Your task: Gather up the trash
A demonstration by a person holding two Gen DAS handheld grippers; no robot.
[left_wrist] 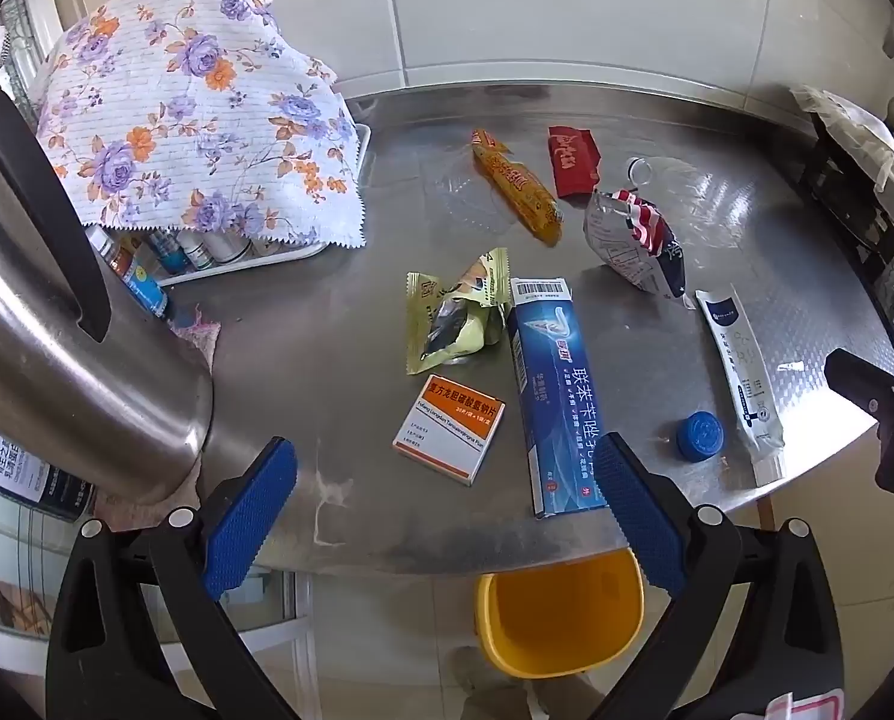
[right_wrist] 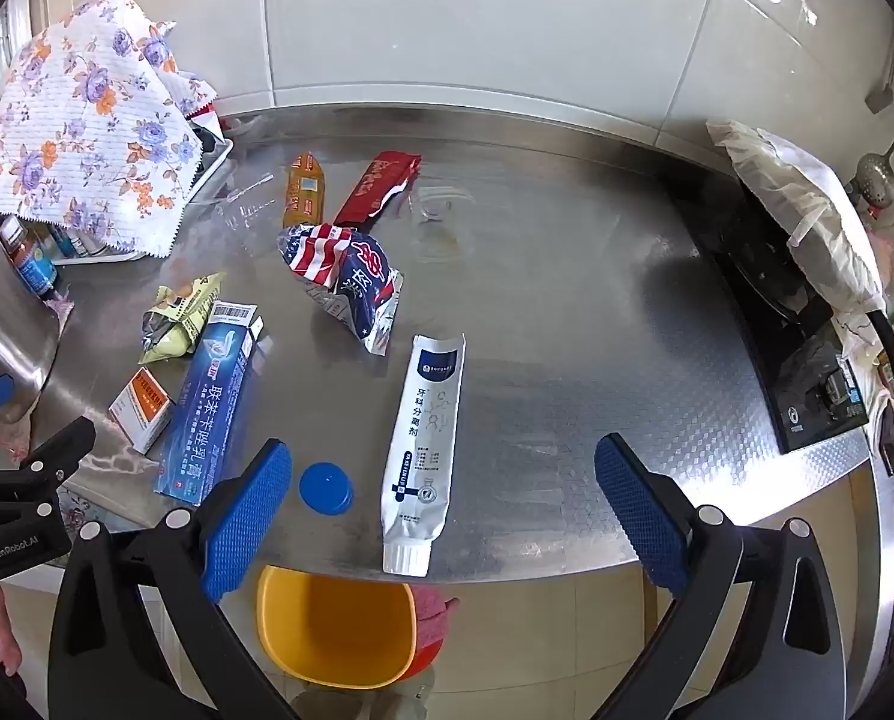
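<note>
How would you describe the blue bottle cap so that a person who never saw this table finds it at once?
Start at the steel table and go to its near edge, above the yellow bin. There the cap lies between the long blue box and the white tube. It is the only small round thing there, plain blue with no print.

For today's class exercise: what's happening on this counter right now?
A person is about to clear litter from a steel counter. Both tongs, left and right, hang open and empty above its near edge. A white tube, blue cap, long blue box and snack wrappers lie untouched. A yellow bin waits below.
</note>
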